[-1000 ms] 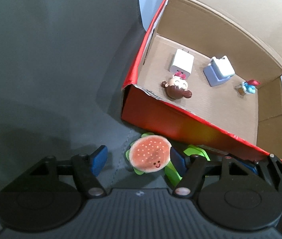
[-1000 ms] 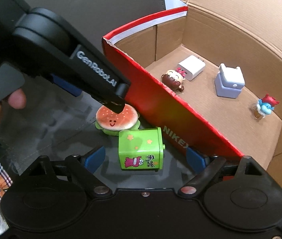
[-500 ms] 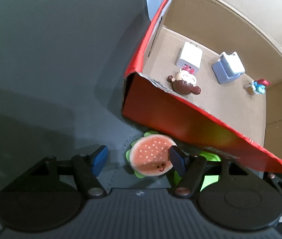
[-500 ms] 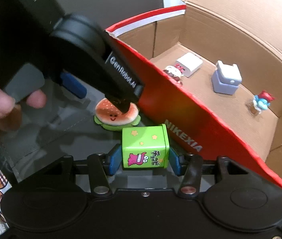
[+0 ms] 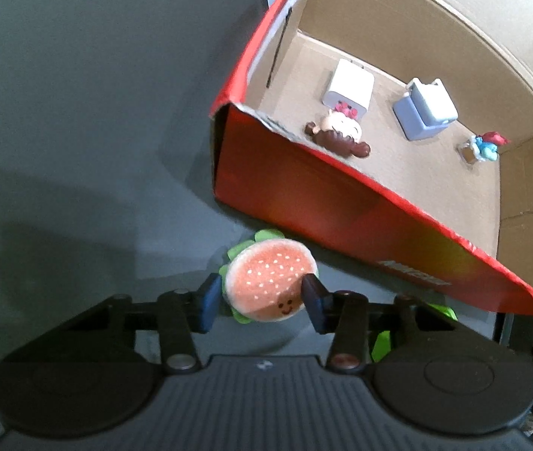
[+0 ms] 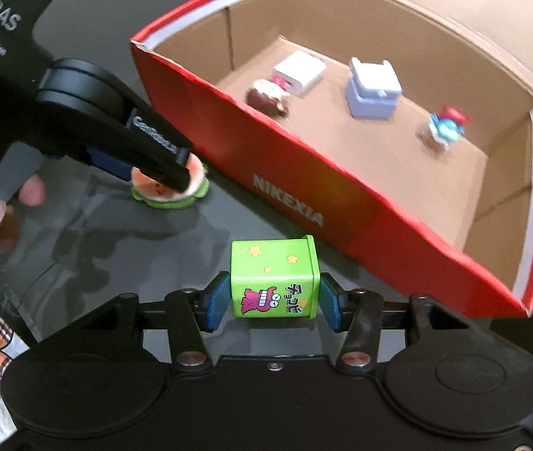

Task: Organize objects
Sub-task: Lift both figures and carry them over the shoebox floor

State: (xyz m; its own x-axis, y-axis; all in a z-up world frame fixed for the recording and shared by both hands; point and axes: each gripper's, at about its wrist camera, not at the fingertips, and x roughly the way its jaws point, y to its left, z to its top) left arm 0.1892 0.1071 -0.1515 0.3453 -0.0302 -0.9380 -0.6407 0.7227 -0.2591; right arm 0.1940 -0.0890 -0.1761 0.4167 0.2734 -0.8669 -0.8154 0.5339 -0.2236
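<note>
1. Now the left gripper (image 5: 261, 302) is closing on the burger toy (image 5: 268, 285), blue pads touching its sides, just near the red box (image 5: 304, 195).
2. Right gripper (image 6: 272, 302) is clamping the green tin (image 6: 274, 278), pads pressing both flanks.
3. Judging the lift: both should be rising straight, clearing the box's near wall before travelling over.
4. Tin is lying with its long axis running away from the camera, rim end far; burger is sitting flat, face turned near.

boxes: 1 (image 5: 304, 203) | burger toys: 1 (image 5: 270, 282) | green tins: 1 (image 6: 274, 278) | figures in box: 4
</note>
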